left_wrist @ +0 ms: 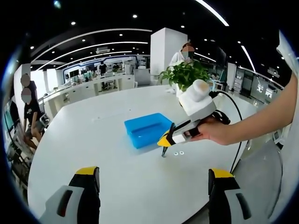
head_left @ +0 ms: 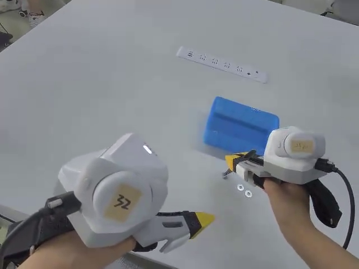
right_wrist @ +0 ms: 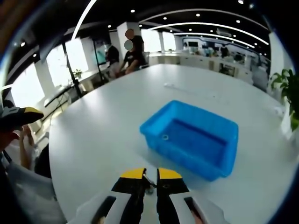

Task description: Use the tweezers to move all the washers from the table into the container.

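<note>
The blue container point(head_left: 245, 110) stands on the white table, and one washer point(right_wrist: 165, 137) lies inside it. My right gripper point(head_left: 234, 161) hovers just in front of the container point(right_wrist: 186, 160), shut on the tweezers point(head_left: 227, 173), whose tips point down at the table. The thin metal tweezers point(right_wrist: 149, 180) sit between the nearly closed jaws. Two washers point(head_left: 244, 190) lie on the table right beside the tweezers' tips point(left_wrist: 163, 153); these washers point(left_wrist: 179, 152) are apart from the container point(left_wrist: 140, 139). My left gripper point(head_left: 203, 219) is open, low at the front, holding nothing point(left_wrist: 153, 173).
A white power strip point(head_left: 221, 64) lies on the table beyond the container. The table edge runs close to the left gripper at the bottom left. A potted plant point(left_wrist: 185, 74) stands at the far side. People stand in the background point(right_wrist: 131, 49).
</note>
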`<action>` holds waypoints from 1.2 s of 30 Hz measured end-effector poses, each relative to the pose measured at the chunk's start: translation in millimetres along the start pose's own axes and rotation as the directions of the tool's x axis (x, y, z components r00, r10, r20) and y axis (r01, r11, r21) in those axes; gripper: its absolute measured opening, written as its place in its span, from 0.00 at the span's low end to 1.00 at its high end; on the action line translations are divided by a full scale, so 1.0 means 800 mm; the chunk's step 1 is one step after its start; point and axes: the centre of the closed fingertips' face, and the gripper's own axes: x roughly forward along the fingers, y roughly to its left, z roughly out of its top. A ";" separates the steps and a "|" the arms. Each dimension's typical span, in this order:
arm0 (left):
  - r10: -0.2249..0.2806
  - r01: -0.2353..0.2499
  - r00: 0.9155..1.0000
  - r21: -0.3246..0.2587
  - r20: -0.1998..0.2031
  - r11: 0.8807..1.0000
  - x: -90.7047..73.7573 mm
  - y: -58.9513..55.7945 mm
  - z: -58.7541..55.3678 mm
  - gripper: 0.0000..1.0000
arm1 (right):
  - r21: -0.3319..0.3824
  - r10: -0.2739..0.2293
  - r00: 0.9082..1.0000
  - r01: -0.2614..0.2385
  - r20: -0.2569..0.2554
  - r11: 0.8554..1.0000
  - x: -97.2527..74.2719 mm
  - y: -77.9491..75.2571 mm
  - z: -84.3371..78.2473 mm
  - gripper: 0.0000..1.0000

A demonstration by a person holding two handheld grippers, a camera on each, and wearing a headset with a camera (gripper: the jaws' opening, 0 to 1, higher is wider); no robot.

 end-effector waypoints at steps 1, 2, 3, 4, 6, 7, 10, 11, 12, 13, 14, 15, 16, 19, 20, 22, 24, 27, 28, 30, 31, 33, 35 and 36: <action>-0.001 0.001 1.000 0.002 -0.001 1.000 0.000 -0.001 0.000 0.99 | -0.009 -0.001 1.000 0.001 -0.002 1.000 -0.001 0.000 -0.001 0.05; -0.001 0.001 1.000 0.004 -0.001 1.000 0.000 -0.001 0.000 0.99 | -0.013 -0.004 1.000 0.004 -0.002 1.000 -0.001 -0.001 -0.002 0.05; -0.001 0.001 1.000 0.004 0.000 1.000 0.000 -0.001 0.000 0.99 | -0.012 -0.007 1.000 0.007 -0.002 1.000 -0.001 -0.004 -0.002 0.05; -0.003 0.003 1.000 0.004 0.002 1.000 0.000 -0.001 0.001 0.99 | -0.008 -0.008 1.000 0.008 -0.002 1.000 -0.001 -0.007 -0.003 0.04; -0.005 0.005 1.000 0.003 0.001 1.000 0.000 -0.002 0.001 0.99 | 0.005 -0.008 1.000 0.008 -0.002 1.000 -0.001 -0.009 -0.003 0.04; -0.006 0.006 1.000 0.004 0.001 1.000 0.000 -0.002 0.000 0.99 | 0.008 -0.010 1.000 0.010 -0.003 1.000 -0.001 -0.009 -0.003 0.04; -0.004 0.004 1.000 0.005 0.000 1.000 -0.001 -0.002 0.000 0.99 | 0.008 -0.014 1.000 0.014 -0.003 1.000 -0.003 -0.005 -0.002 0.04; 0.004 -0.004 1.000 0.005 0.003 1.000 -0.002 0.000 0.001 0.99 | 0.008 -0.015 1.000 0.015 -0.003 1.000 -0.003 -0.005 -0.002 0.04; 0.007 -0.007 1.000 0.003 0.013 1.000 -0.003 0.001 0.003 0.99 | 0.010 -0.018 1.000 0.018 -0.005 1.000 -0.002 -0.005 -0.002 0.04; 0.001 -0.001 1.000 0.001 0.014 1.000 -0.004 0.000 0.003 0.99 | 0.013 -0.018 1.000 0.018 -0.005 1.000 -0.002 -0.006 -0.001 0.04; -0.004 0.004 1.000 -0.012 0.013 1.000 -0.004 -0.001 0.003 0.99 | 0.023 -0.015 1.000 0.015 -0.008 1.000 0.000 -0.008 0.000 0.04; -0.003 0.003 1.000 -0.016 0.019 1.000 -0.004 0.000 0.004 0.99 | 0.033 -0.013 1.000 0.013 -0.012 0.999 0.000 -0.009 0.000 0.04; -0.005 0.006 1.000 -0.018 0.025 1.000 -0.005 -0.001 0.005 0.99 | 0.035 -0.011 1.000 0.012 -0.014 0.999 0.001 -0.008 0.000 0.04; -0.013 0.013 1.000 -0.019 0.025 1.000 -0.006 -0.003 0.005 0.99 | 0.023 -0.010 1.000 0.011 -0.019 1.000 -0.001 -0.005 -0.001 0.04; -0.013 0.013 1.000 -0.016 0.023 1.000 -0.006 -0.003 0.005 0.99 | 0.020 -0.007 1.000 0.008 -0.017 1.000 -0.003 -0.003 0.001 0.04; -0.015 0.015 1.000 -0.010 0.016 1.000 -0.007 -0.004 0.003 0.99 | 0.011 -0.001 1.000 0.001 -0.011 1.000 -0.006 0.000 0.005 0.04; -0.020 0.020 1.000 -0.012 0.007 1.000 -0.008 -0.006 0.001 0.99 | -0.010 0.005 1.000 -0.005 -0.005 1.000 -0.012 0.004 0.011 0.04; -0.026 0.026 1.000 -0.017 0.005 1.000 -0.008 -0.008 -0.002 0.99 | -0.041 0.008 1.000 -0.008 -0.001 0.999 -0.021 0.010 0.017 0.04; -0.029 0.029 1.000 -0.017 0.004 0.999 -0.008 -0.009 -0.002 0.99 | -0.053 0.008 1.000 -0.008 -0.004 0.999 -0.025 0.013 0.018 0.04; -0.029 0.029 1.000 -0.009 0.000 1.000 -0.009 -0.010 -0.004 0.99 | -0.058 0.012 1.000 -0.012 -0.001 0.998 -0.031 0.016 0.021 0.04; -0.028 0.028 1.000 -0.005 0.000 1.000 -0.009 -0.010 -0.004 0.99 | -0.059 0.015 1.000 -0.014 0.001 0.998 -0.033 0.018 0.022 0.04; -0.024 0.024 1.000 -0.003 0.002 1.000 -0.010 -0.010 -0.003 0.99 | -0.065 0.017 1.000 -0.017 0.006 0.998 -0.039 0.021 0.027 0.04; -0.024 0.024 1.000 -0.007 0.009 1.000 -0.011 -0.010 -0.002 0.99 | -0.076 0.021 1.000 -0.020 0.019 0.997 -0.045 0.024 0.035 0.04; -0.024 0.024 1.000 -0.009 0.011 1.000 -0.011 -0.010 -0.001 0.99 | -0.081 0.022 0.999 -0.020 0.025 0.997 -0.047 0.024 0.039 0.04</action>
